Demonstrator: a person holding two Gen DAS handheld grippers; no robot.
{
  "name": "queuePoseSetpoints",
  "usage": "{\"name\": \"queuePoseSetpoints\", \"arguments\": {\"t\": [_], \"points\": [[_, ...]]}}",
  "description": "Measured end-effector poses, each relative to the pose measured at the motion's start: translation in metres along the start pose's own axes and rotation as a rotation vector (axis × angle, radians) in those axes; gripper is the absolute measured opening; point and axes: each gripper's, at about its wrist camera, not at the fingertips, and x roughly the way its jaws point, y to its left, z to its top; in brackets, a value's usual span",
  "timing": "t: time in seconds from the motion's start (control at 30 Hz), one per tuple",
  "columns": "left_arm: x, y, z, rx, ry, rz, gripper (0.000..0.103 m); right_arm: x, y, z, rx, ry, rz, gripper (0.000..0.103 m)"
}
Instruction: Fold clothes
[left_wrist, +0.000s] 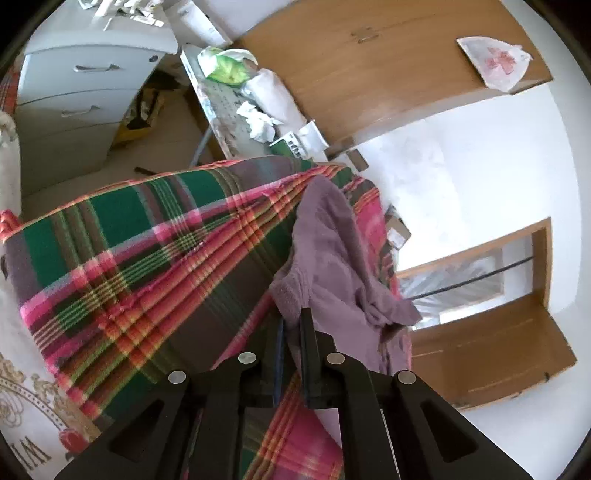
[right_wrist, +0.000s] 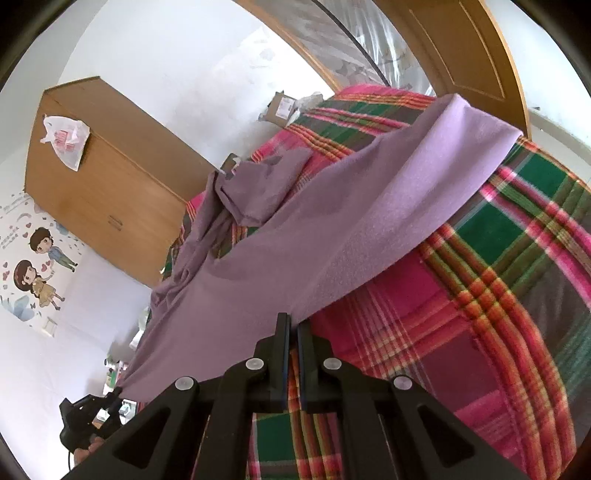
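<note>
A bed covered by a green, pink and orange plaid woven blanket carried the clothing. Directly on the blanket lay a soft purple knit garment, stretched in a long band across the plaid, with one part bunched into loose folds toward the far side. The blanket's edge dropped off near a wooden door.

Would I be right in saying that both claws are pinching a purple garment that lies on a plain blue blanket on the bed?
Not quite: the blanket is not plain blue but plaid in pink, green and orange, as the right wrist view shows. The rest holds: the left claw and the right claw each pinch the purple garment.
</note>
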Motion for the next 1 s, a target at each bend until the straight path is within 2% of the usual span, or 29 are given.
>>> {"name": "queuePoseSetpoints", "arguments": {"t": [0.17, 0.27, 0.5, 0.57, 0.67, 0.73, 0.8, 0.83, 1.0], "points": [[-0.015, 0.006, -0.005, -0.003, -0.002, -0.012, 0.007, -0.012, 0.001, -0.003, -0.004, -0.009, 0.007, 0.003], [-0.021, 0.013, -0.007, 0.007, -0.009, 0.009, 0.007, -0.018, 0.001, -0.008, -0.016, -0.006, 0.013, 0.003], [0.000, 0.038, -0.009, -0.048, 0.050, 0.080, 0.008, 0.007, -0.015, -0.014, 0.039, 0.067, -0.009, 0.004], [0.001, 0.040, -0.009, -0.046, 0.054, 0.090, 0.008, 0.008, -0.022, -0.012, 0.048, 0.090, 0.007, 0.008], [0.004, 0.041, -0.009, -0.044, 0.062, 0.105, 0.008, -0.004, -0.032, -0.003, 0.060, 0.062, 0.013, 0.009], [0.006, 0.043, -0.009, -0.047, 0.068, 0.114, 0.008, -0.021, -0.043, 0.009, 0.071, -0.017, -0.034, 0.012], [0.006, 0.046, -0.010, -0.054, 0.072, 0.112, 0.008, -0.039, -0.058, 0.024, 0.085, -0.112, -0.101, 0.023], [0.006, 0.046, -0.010, -0.056, 0.074, 0.109, 0.008, -0.048, -0.069, 0.036, 0.105, -0.165, -0.184, 0.027], [0.006, 0.047, -0.011, -0.069, 0.080, 0.105, 0.009, -0.059, -0.108, 0.081, 0.182, -0.243, -0.333, 0.033]]}}
